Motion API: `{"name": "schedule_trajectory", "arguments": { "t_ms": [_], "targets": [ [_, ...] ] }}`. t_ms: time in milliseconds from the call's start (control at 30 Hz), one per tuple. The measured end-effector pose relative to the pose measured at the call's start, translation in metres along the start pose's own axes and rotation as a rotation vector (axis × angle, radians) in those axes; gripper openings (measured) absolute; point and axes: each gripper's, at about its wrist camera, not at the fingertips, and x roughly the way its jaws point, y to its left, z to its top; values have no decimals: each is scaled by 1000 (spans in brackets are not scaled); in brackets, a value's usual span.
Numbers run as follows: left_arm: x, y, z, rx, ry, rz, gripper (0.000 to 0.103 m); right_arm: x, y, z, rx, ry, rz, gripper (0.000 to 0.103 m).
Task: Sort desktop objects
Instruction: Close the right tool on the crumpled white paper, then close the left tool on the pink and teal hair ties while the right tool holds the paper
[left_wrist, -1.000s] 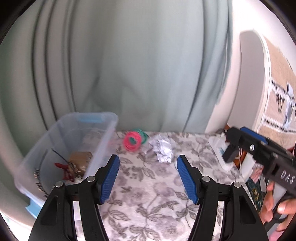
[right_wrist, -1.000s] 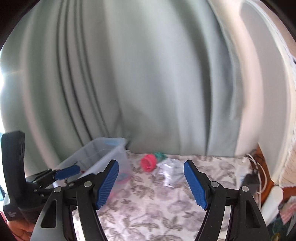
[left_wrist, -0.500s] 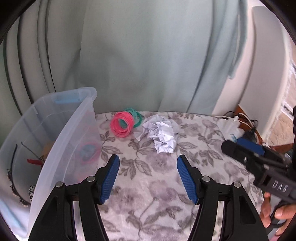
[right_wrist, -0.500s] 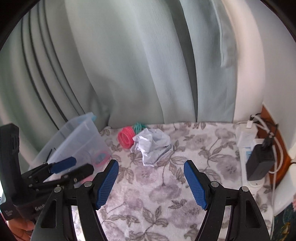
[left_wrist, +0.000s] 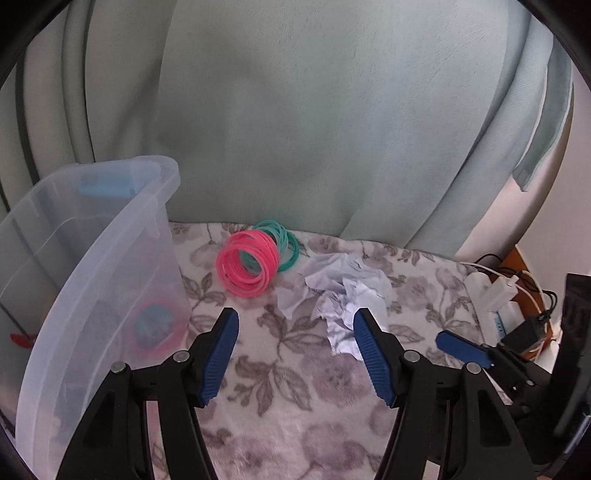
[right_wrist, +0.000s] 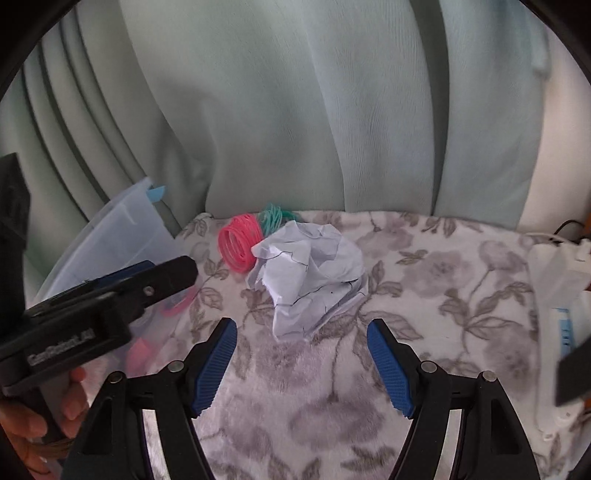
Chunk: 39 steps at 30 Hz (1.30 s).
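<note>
A crumpled white paper (left_wrist: 345, 295) (right_wrist: 310, 269) lies on the floral cloth (left_wrist: 280, 387) (right_wrist: 424, 295). Behind it sit a stack of pink rings (left_wrist: 248, 267) (right_wrist: 238, 242) and teal rings (left_wrist: 282, 240) (right_wrist: 273, 218). My left gripper (left_wrist: 295, 325) is open, its right blue pad just in front of the paper's near edge. My right gripper (right_wrist: 301, 332) is open too, directly before the paper and apart from it. Nothing sits between either pair of fingers. The left gripper's body (right_wrist: 96, 306) shows at the left of the right wrist view, held by a hand (right_wrist: 44, 417).
A clear plastic bin (left_wrist: 96, 280) (right_wrist: 118, 232) stands at the left with small items inside, blurred through its wall. A white power strip with plugs and cables (left_wrist: 495, 299) (right_wrist: 557, 295) lies at the right edge. A pale green curtain (left_wrist: 314, 110) hangs behind the table.
Both grippers have tilted down and moved closer to the table. The paper and rings now appear larger and nearer. Both stayed open.
</note>
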Motion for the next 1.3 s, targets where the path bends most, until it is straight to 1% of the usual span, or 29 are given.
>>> {"name": "schedule_trajectory", "arguments": {
  "t_ms": [167, 200, 233, 267, 333, 367, 400, 533, 633, 800, 967, 1100, 1133, 1167, 1200, 1233, 1267, 1300],
  "targets": [
    [14, 4, 3, -8, 10, 1, 66, 21, -2, 5, 14, 13, -2, 75],
    [17, 4, 3, -10, 12, 2, 66, 24, -3, 6, 19, 14, -5, 72],
    [20, 4, 4, -12, 14, 2, 66, 28, -4, 6, 26, 17, -7, 65],
    [23, 5, 5, -16, 16, 1, 66, 30, -5, 6, 36, 20, -7, 59],
    [29, 5, 6, -27, 22, 0, 66, 34, -8, 7, 51, 24, 4, 39],
    [32, 5, 6, -32, 24, 1, 66, 35, -9, 7, 56, 25, 11, 35],
    [35, 5, 7, -32, 24, 4, 66, 34, -10, 7, 51, 17, 9, 26],
    [46, 4, 12, -26, 13, 29, 66, 25, -15, 7, 49, -11, 0, 24],
    [58, 3, 16, -22, 2, 63, 66, 17, -24, 5, 64, -29, -23, 24],
    [82, 1, 21, -21, 16, 92, 66, 6, -42, 2, 110, -51, -40, 24],
    [109, 2, 25, -2, 22, 145, 66, 7, -48, 2, 123, -54, -30, 24],
    [123, 5, 26, 3, 22, 185, 65, 8, -51, 2, 129, -55, -23, 24],
    [126, 6, 27, 4, 21, 196, 62, 7, -51, 2, 130, -55, -21, 24],
    [128, 7, 27, 3, 21, 206, 56, 8, -53, 2, 131, -55, -19, 24],
    [130, 8, 27, 2, 23, 211, 52, 8, -53, 1, 132, -54, -17, 24],
    [132, 10, 27, -3, 28, 217, 45, 8, -54, 1, 133, -54, -15, 24],
    [134, 13, 27, -14, 34, 220, 39, 8, -54, 1, 132, -53, -14, 24],
    [134, 15, 27, -27, 38, 214, 34, 8, -54, 1, 131, -52, -14, 24]
  ]
}}
